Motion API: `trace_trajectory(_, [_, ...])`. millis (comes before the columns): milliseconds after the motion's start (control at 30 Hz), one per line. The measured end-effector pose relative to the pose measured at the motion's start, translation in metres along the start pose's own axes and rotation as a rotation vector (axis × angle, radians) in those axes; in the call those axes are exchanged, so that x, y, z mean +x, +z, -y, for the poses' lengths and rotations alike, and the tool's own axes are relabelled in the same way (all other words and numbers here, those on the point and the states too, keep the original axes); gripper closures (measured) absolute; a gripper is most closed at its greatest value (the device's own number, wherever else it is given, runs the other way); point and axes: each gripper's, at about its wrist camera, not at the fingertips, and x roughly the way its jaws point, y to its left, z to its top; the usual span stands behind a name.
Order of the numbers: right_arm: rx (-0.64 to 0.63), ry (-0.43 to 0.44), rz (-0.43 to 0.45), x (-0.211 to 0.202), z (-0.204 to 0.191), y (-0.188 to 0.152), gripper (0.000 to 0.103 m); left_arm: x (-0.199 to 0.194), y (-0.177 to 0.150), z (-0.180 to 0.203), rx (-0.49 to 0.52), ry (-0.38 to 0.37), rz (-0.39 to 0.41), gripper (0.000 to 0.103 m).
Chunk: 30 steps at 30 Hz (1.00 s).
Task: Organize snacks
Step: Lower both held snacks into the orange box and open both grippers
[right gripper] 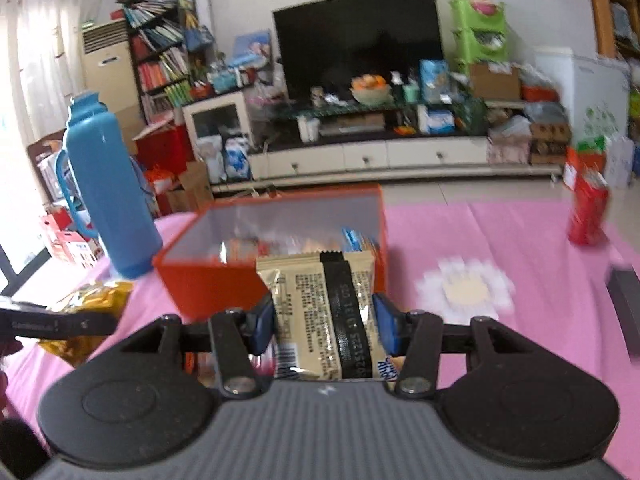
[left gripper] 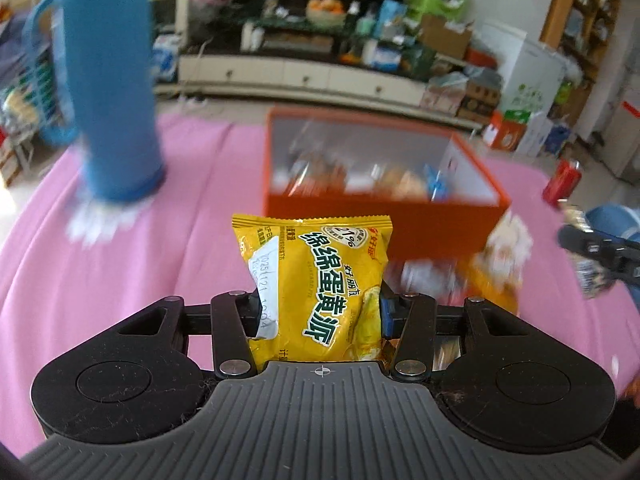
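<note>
Left tongs (left gripper: 320,312) grip yellow packet (left gripper: 316,288) | right tongs (right gripper: 326,326) grip beige packet (right gripper: 324,312)

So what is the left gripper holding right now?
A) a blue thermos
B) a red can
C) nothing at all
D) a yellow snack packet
D: the left gripper is clamped on a yellow snack packet, held upright between its pads in front of the orange box; the blue thermos and the red can both stand apart on the pink cloth.
</note>
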Motion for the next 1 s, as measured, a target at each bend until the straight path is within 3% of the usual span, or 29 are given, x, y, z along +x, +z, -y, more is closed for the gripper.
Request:
trace_trajectory(233, [-0.062,0.034,0.005,0.103,-0.007,0.061,0.051,0.075,0.084,0.028,0.038,-0.025,0.053,0.097])
trace_trajectory(467, [-0.1,0.051,-0.079,0.188,-0.006,0.066,0.049,0.164,0.112,0.032,0.041,-0.02,-0.016,0.096])
trace_trajectory(533, [-0.094,0.064,-0.095,0.201,-0.003,0.061,0.039,0.177,0.111,0.028,0.026,-0.025,-0.035,0.084])
trace_trajectory(667, [-0.05,0.088,-0.032,0.177,0.001,0.061,0.028,0.158,0.104,0.023,0.018,-0.029,0.015,0.064])
trace_trajectory(767, [-0.041,0.076,0.016,0.14,0.001,0.057,0.004,0.122,0.091,0.026,0.037,-0.019,0.055,0.056])
trace_trajectory(1000, [-0.015,0.06,-0.013,0.048,0.0,0.008,0.001,0.039,0.021,0.032,0.06,0.025,0.041,0.048])
